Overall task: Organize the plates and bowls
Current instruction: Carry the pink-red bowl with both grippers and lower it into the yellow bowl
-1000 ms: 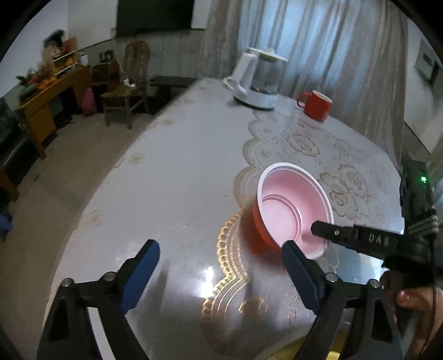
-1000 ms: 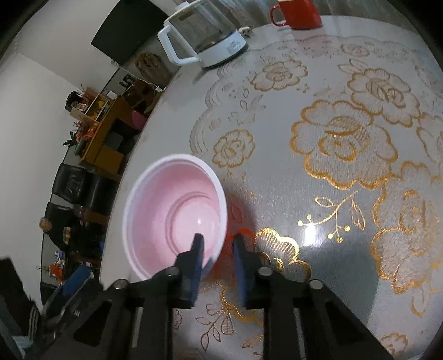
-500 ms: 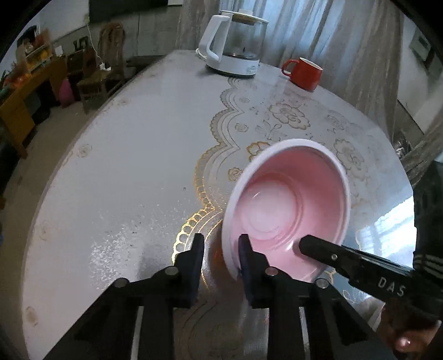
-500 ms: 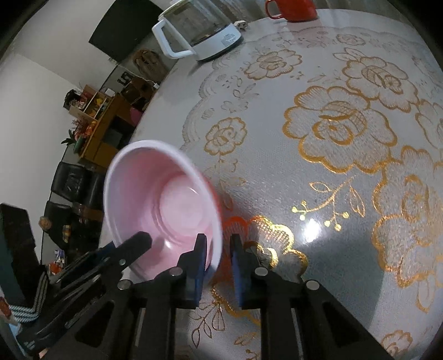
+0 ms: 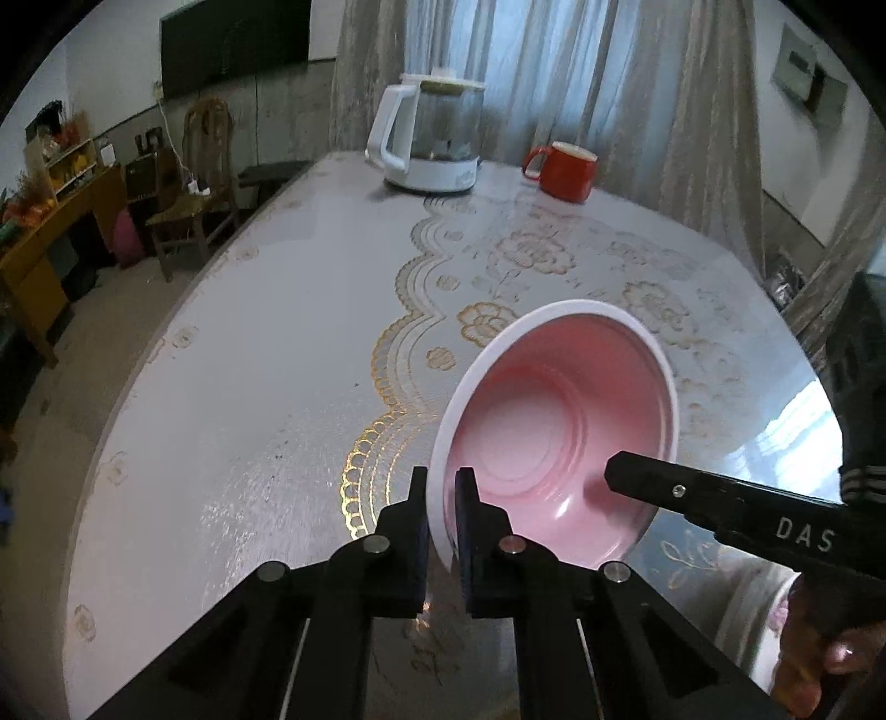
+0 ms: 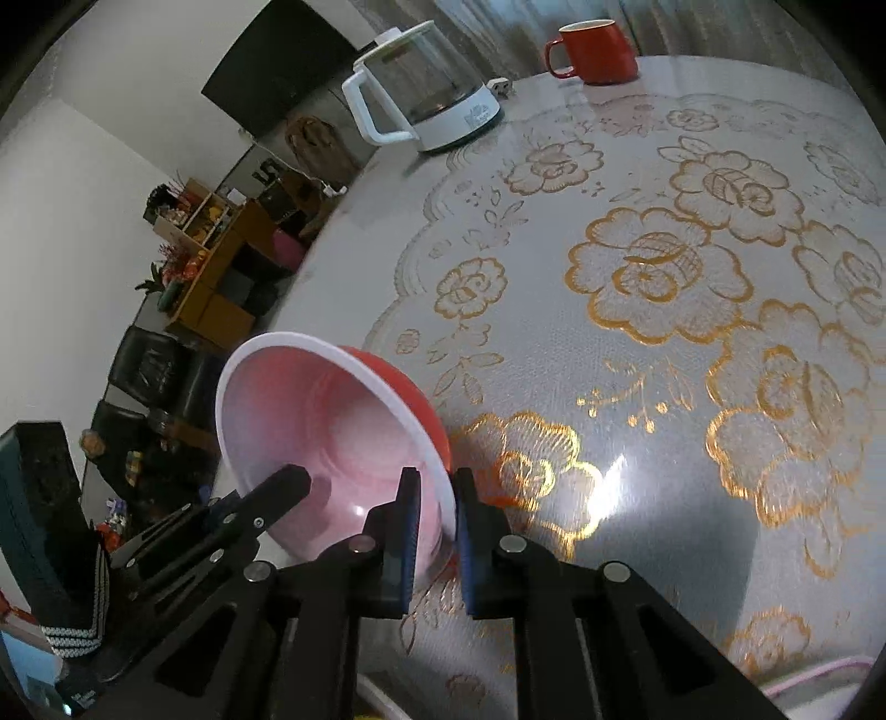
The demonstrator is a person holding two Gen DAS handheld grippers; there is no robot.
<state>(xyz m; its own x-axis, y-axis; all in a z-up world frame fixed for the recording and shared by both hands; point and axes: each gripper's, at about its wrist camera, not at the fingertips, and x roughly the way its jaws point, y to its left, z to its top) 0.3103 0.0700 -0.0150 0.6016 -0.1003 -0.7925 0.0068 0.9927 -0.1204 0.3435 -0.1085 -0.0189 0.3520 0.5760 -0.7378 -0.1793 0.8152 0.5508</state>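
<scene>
With both the left gripper and right gripper pinching opposite rims of the tilted pink-lined red bowl, lower frame, lifting should proceed evenly to avoid twisting it.

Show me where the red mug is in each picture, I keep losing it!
Left wrist view: the red mug stands at the table's far end, top of the picture just right of the middle, to the right of the kettle.
Right wrist view: the red mug is at the very top, right of the middle.
Shared landmark: the kettle, which stands left of the mug in both.
</scene>
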